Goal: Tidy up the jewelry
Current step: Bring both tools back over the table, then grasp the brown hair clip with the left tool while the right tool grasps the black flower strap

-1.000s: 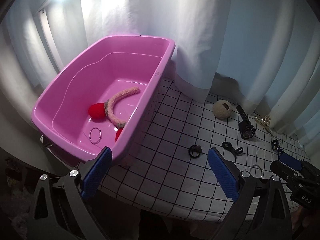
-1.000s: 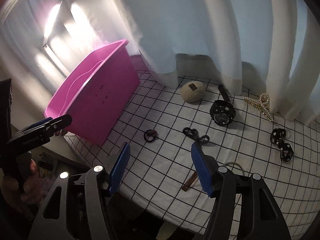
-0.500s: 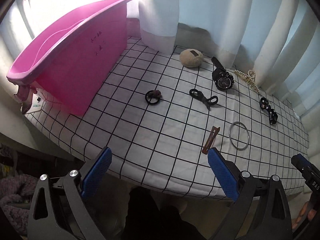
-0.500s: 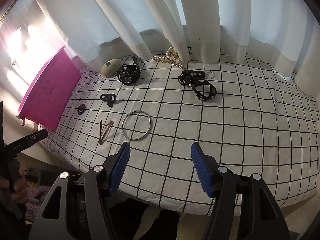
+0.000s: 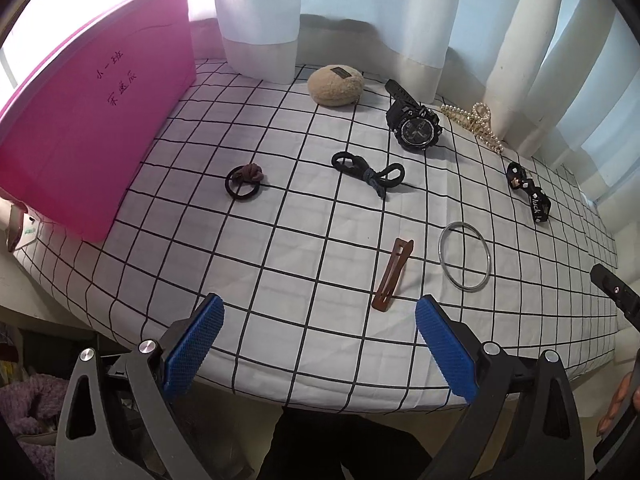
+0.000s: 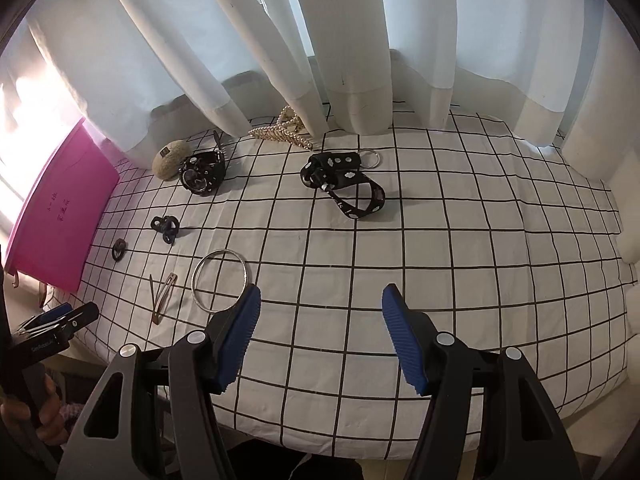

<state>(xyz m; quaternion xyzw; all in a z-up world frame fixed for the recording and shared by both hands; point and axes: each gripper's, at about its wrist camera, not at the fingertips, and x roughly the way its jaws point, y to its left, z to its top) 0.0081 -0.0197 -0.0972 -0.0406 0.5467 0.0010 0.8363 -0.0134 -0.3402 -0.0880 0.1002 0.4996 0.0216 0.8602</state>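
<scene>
Jewelry lies spread on a checked tablecloth (image 5: 304, 264). A brown hair clip (image 5: 392, 274) and a silver bangle (image 5: 465, 256) lie just ahead of my open, empty left gripper (image 5: 320, 344). Farther back are a brown hair tie (image 5: 243, 181), a black knotted tie (image 5: 368, 174), a black watch (image 5: 414, 126), a pearl claw clip (image 5: 474, 120) and a black strap (image 5: 528, 192). The pink tub (image 5: 92, 120) stands at the far left. My right gripper (image 6: 320, 336) is open and empty at the front edge, with the bangle (image 6: 219, 280) by its left finger and the strap (image 6: 344, 184) ahead.
A beige plush pad (image 5: 336, 85) lies at the back by the white curtains (image 6: 352, 60), which hang onto the table's far edge. A small key ring (image 6: 371, 158) lies beside the strap. The table's front edge drops off just under both grippers.
Both grippers have swung right, away from the pink tub, and pulled back to the table's front edge. The left view no longer looks into the tub. Both stay open.
</scene>
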